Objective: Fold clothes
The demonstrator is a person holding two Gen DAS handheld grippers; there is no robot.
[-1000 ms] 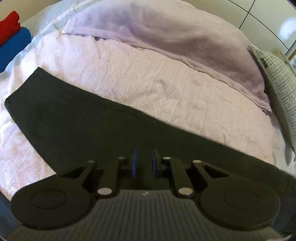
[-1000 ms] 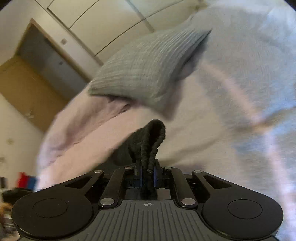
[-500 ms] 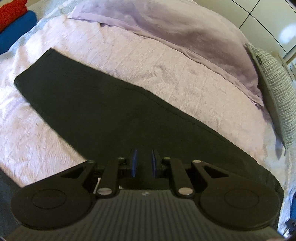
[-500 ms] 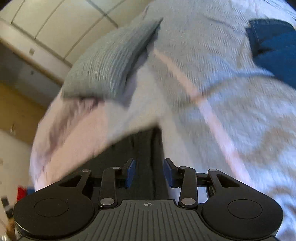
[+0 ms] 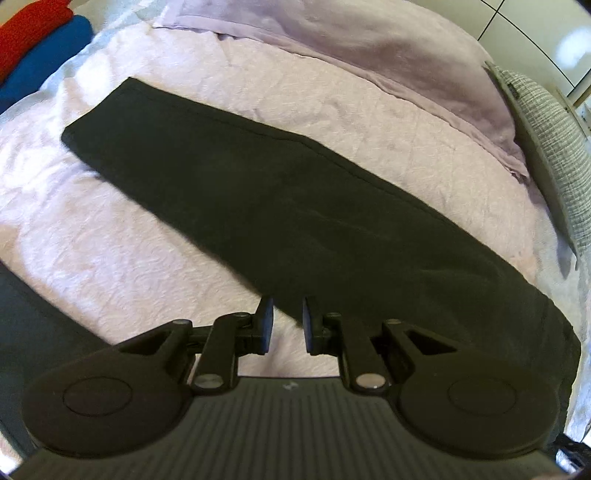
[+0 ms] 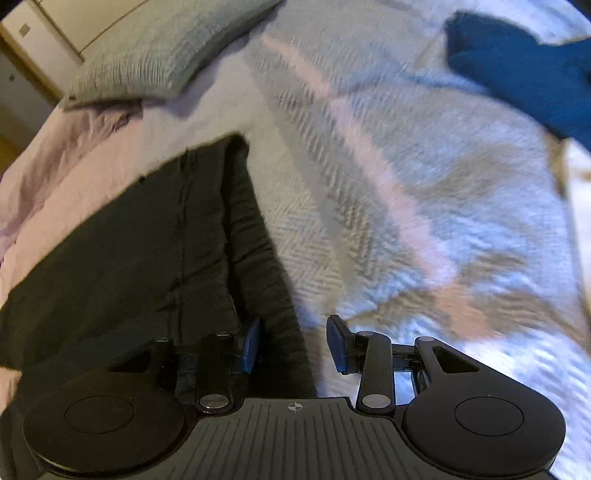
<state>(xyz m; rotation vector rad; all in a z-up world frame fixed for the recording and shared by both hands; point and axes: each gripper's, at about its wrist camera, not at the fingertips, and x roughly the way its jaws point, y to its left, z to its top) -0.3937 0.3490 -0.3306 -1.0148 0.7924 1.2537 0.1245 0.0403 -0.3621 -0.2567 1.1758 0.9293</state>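
Observation:
A long black garment (image 5: 295, 206) lies flat and stretched out across the pink bedspread (image 5: 110, 258). My left gripper (image 5: 287, 310) hovers at its near edge, jaws a little apart with nothing between them. In the right wrist view the garment's wide end (image 6: 147, 240) lies with its ribbed waistband (image 6: 255, 229) along the right side. My right gripper (image 6: 293, 325) stands open over that waistband's near end. Its pads are clear of the cloth.
A lilac sheet (image 5: 369, 48) is bunched at the far side, with a grey knit cushion (image 5: 546, 140) to the right. Folded red (image 5: 26, 26) and blue clothes (image 5: 40, 70) sit far left. A blue garment (image 6: 524, 70) lies on the pale patterned blanket (image 6: 406, 184).
My right gripper let go of the bunched waistband and opened; the cloth now lies flat. My left gripper drew back from over the garment to its near edge.

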